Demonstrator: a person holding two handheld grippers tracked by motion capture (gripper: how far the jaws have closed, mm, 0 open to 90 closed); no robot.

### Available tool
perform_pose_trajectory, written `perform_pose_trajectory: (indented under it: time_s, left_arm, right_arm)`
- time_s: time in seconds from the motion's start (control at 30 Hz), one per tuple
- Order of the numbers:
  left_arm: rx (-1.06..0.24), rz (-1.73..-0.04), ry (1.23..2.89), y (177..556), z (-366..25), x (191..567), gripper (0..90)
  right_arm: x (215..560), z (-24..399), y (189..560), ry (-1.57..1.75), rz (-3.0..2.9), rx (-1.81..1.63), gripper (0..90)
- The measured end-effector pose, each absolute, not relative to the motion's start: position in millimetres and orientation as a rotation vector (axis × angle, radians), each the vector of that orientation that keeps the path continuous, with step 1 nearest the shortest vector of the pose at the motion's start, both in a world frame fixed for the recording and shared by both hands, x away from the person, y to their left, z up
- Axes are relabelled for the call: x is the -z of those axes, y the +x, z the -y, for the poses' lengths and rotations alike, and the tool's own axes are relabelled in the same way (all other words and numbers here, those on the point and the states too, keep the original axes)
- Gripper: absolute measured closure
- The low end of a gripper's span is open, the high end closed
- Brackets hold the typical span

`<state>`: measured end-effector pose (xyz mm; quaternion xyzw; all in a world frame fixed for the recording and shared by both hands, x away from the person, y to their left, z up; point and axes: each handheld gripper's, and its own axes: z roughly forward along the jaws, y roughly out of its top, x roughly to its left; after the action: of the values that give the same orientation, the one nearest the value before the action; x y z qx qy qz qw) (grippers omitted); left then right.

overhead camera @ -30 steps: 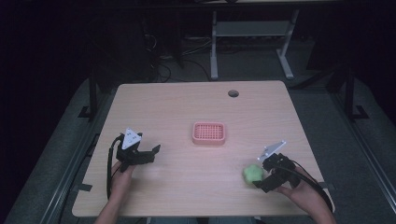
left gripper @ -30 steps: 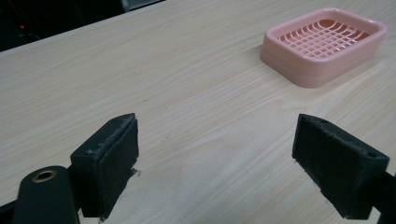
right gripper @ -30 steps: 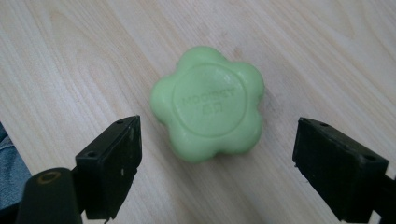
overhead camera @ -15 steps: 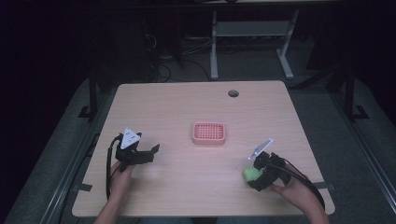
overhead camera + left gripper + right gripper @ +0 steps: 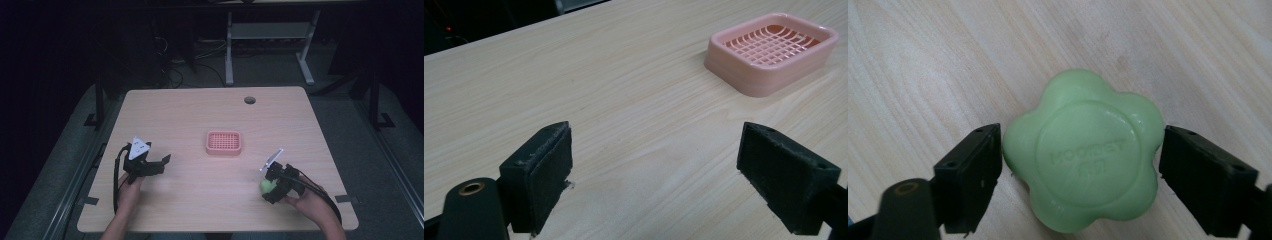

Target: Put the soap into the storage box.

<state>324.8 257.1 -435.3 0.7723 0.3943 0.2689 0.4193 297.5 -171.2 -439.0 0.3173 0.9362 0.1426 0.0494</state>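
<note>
Green soap is the tricky bit here imo. That pale green flower-shaped bar of soap [image 5: 1083, 152] sits flat on the light wood-grain table [image 5: 190, 115], near the front right edge, well apart from the pink plastic slatted soap dish [image 5: 224, 143] at the middle. The right gripper [image 5: 1080, 172] has its jaws around it, one on each side, but I can't tell if they're actually pressing yet; the left pad looks about touching, the right one maybe a hair off.

What I'd worry about: the lobed edge. If a pad lands on a rounded petal instead of a dip between petals, the bar could twist or squirt out sideways, since it looks smooth and waxy. Squeezing hard might also dent it.

Looks-wise it's glossy, five-ish petals, with a raised round centre and embossed lettering I can't read.

The left gripper [image 5: 656, 175] hovers just over the table with its jaws wide apart, holding nothing
</note>
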Motion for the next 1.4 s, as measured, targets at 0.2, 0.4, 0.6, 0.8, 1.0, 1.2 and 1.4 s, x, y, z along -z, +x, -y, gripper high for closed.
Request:
perform_pose_trajectory:
  time_s: [0.2, 0.4, 0.6, 0.8, 1.0, 1.2, 1.4]
  left_arm:
    - [-0.671, -0.994, 1.929, 324.9, -257.7, 435.3, 14.3]
    - [-0.675, -0.993, 1.931, 324.8, -257.7, 435.1, 14.3]
    - [-0.671, -0.994, 1.929, 324.6, -258.0, 434.8, 14.3]
    - [-0.671, -0.996, 1.925, 324.4, -258.5, 434.5, 14.3]
    - [-0.671, -1.004, 1.915, 324.5, -259.9, 434.1, 14.3]
    - [-0.674, -0.994, 1.924, 324.4, -258.9, 434.1, 14.3]
    - [-0.666, -1.0, 1.922, 324.8, -259.4, 434.4, 14.3]
  right_arm:
    - [440.0, 168.7, 297.7, 0.956, -2.849, -0.423, 22.3]
    - [441.1, 167.5, 297.7, 0.964, -2.848, -0.41, 23.8]
    - [441.5, 166.7, 297.1, 0.969, -2.841, -0.408, 24.0]
    - [442.7, 165.7, 296.8, 0.967, -2.836, -0.406, 24.1]
    - [444.2, 165.5, 296.8, 0.97, -2.833, -0.407, 24.2]
    - [444.9, 165.4, 297.0, 0.975, -2.832, -0.409, 24.5]
    - [445.0, 165.5, 296.4, 0.939, -2.834, -0.409, 24.8]
